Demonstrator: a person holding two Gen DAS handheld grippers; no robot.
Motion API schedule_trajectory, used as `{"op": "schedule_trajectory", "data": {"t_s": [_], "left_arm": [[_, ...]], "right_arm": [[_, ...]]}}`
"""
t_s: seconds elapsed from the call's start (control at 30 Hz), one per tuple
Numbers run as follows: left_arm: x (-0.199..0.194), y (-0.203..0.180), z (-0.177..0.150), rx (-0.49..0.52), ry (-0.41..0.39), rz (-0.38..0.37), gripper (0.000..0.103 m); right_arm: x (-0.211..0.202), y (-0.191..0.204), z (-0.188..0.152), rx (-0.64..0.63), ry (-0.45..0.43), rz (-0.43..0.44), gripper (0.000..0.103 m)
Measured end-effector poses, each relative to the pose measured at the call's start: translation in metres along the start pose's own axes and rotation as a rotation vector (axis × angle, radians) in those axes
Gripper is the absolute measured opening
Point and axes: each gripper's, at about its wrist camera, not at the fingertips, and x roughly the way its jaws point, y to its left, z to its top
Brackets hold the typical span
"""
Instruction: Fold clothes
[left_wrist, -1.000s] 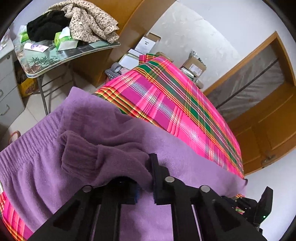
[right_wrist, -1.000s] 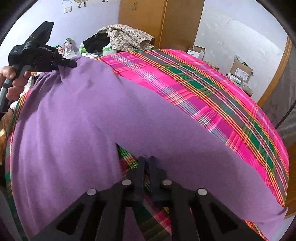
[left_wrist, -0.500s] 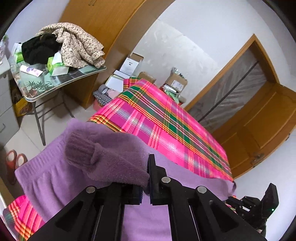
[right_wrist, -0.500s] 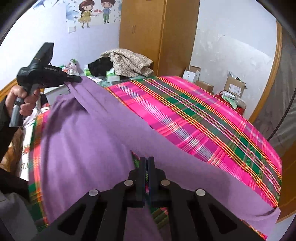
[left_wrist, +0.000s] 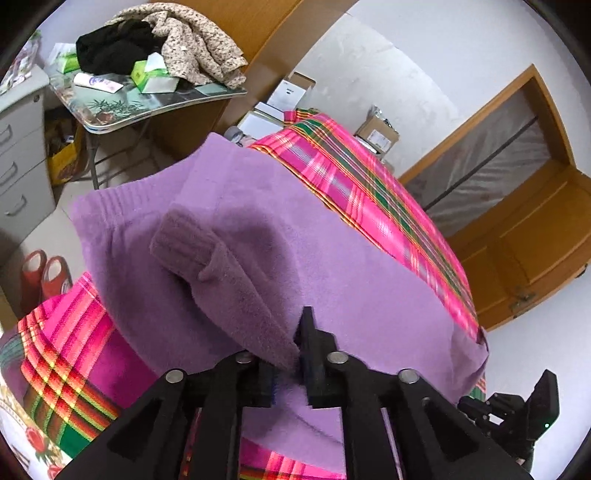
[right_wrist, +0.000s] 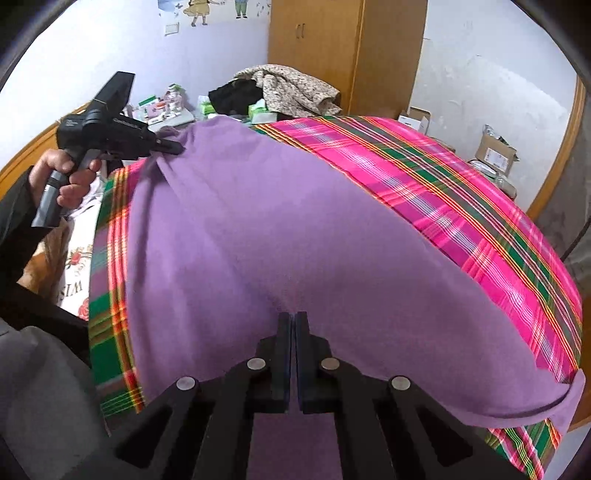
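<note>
A purple fleece garment (left_wrist: 351, 288) lies spread over a bed with a pink plaid cover (left_wrist: 369, 192). My left gripper (left_wrist: 295, 343) is shut on a folded-over part of it that ends in a ribbed cuff (left_wrist: 181, 240); the fold drapes forward from the jaws. In the right wrist view the same garment (right_wrist: 258, 229) fills the middle. My right gripper (right_wrist: 293, 325) is shut, with the purple cloth pinched at its tips. The left gripper (right_wrist: 177, 149), held in a person's hand (right_wrist: 62, 173), grips the garment's far left corner. The right gripper's body (left_wrist: 517, 413) shows low on the right.
A side table (left_wrist: 147, 107) beyond the bed carries a pile of clothes (left_wrist: 192, 40) and tissue packs. Grey drawers (left_wrist: 18, 166) and red slippers (left_wrist: 44, 273) stand at the left. Cardboard boxes (left_wrist: 376, 133) line the far wall beside a wooden wardrobe (right_wrist: 347, 48).
The left gripper first lifted the cuffed end, then carried it lower over the garment. The plaid gap in front of the right gripper is now covered by purple cloth.
</note>
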Motion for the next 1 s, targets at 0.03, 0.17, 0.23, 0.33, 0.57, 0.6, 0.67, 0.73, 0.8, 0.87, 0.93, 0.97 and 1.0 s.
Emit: {"op": "schedule_trajectory", "data": {"t_s": [0.03,0.17,0.23,0.33,0.57,0.6,0.67,0.73,0.8,0.87,0.93,0.97,1.0], "left_arm": [[-0.002,0.002,0.002,-0.01,-0.008,0.001,0.023],[-0.008,0.009,0.005,-0.042,-0.028,0.011,0.034],[-0.007,0.015,0.006,-0.06,-0.032,0.018,0.037],[-0.005,0.025,0.008,-0.097,-0.032,0.024,0.037],[-0.006,0.023,0.011,-0.088,-0.063,0.017,0.02],[-0.007,0.022,0.012,-0.081,-0.069,0.019,0.014],[-0.011,0.017,0.016,-0.066,-0.085,0.022,0.012],[-0.016,0.01,0.021,-0.04,-0.105,0.024,0.007],[-0.02,0.002,0.027,-0.019,-0.12,0.022,0.007],[-0.023,-0.005,0.035,0.001,-0.132,0.02,0.006],[-0.024,-0.01,0.044,0.017,-0.138,0.021,0.005],[-0.024,-0.013,0.049,0.028,-0.143,0.02,0.005],[-0.026,-0.017,0.053,0.041,-0.149,0.019,0.005]], "right_arm": [[0.001,0.0,0.001,-0.004,-0.002,-0.011,0.003],[0.007,0.005,0.002,-0.024,0.0,-0.045,0.027],[0.01,0.008,0.004,-0.036,0.003,-0.036,0.027],[0.018,0.016,0.007,-0.064,0.012,-0.029,0.027],[0.034,0.026,0.013,-0.108,0.045,-0.05,0.027],[0.034,0.026,0.014,-0.107,0.047,-0.042,0.019],[0.032,0.024,0.015,-0.099,0.042,-0.035,0.004],[0.027,0.022,0.018,-0.092,0.028,-0.033,0.004],[0.022,0.02,0.02,-0.083,0.013,-0.031,0.004],[0.012,0.016,0.026,-0.069,-0.018,-0.031,0.004],[0.0,0.012,0.031,-0.052,-0.049,-0.028,0.004],[-0.006,0.01,0.034,-0.045,-0.066,-0.026,0.004],[-0.011,0.01,0.037,-0.04,-0.08,-0.022,0.004]]}}
